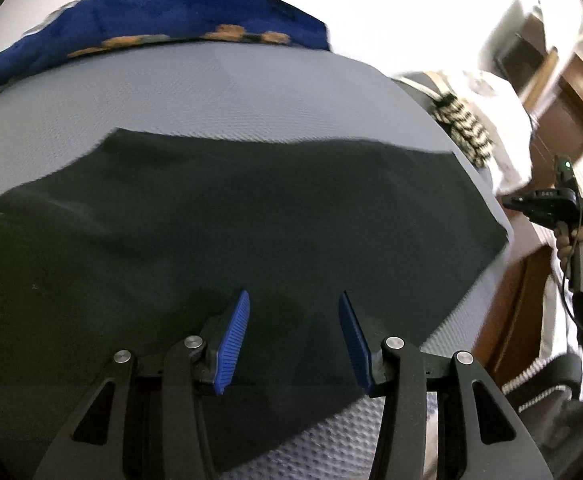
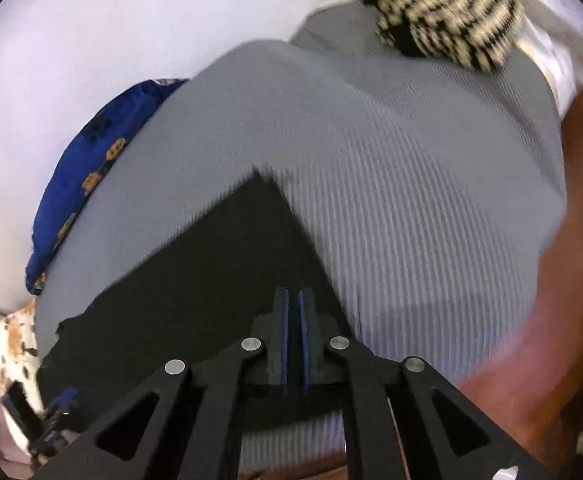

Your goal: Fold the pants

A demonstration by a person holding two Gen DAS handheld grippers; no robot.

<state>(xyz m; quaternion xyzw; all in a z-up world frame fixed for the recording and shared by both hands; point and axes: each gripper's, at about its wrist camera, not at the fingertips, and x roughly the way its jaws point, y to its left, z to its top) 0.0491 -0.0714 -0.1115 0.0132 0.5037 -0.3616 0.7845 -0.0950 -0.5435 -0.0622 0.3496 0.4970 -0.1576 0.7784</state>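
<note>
Left hand-held gripper [image 1: 294,340] hovered with jaws apart, nothing between the blue pads [image 1: 233,344], low over the near edge of the black pants [image 1: 251,216]. Right hand-held gripper [image 2: 293,336] nearly clenched, only a thin slit between pads, empty, above a corner of the same pants. Pants spread flat on the grey bed [image 2: 411,200], one end reaching the bed's edge. Blue patterned pillow [image 1: 151,12] at the far side, black-and-cream knit item [image 2: 447,20] at another corner, both well apart from the pants. Both views motion-blurred.

Risks, judged: could pinch bedcover along with the fabric, since it lay flat and thin. With right jaws this narrow, could miss or grab one layer only, skewing the fold. Uneven lift between the two hands could drag the pants off the bed edge or wrinkle them.
</note>
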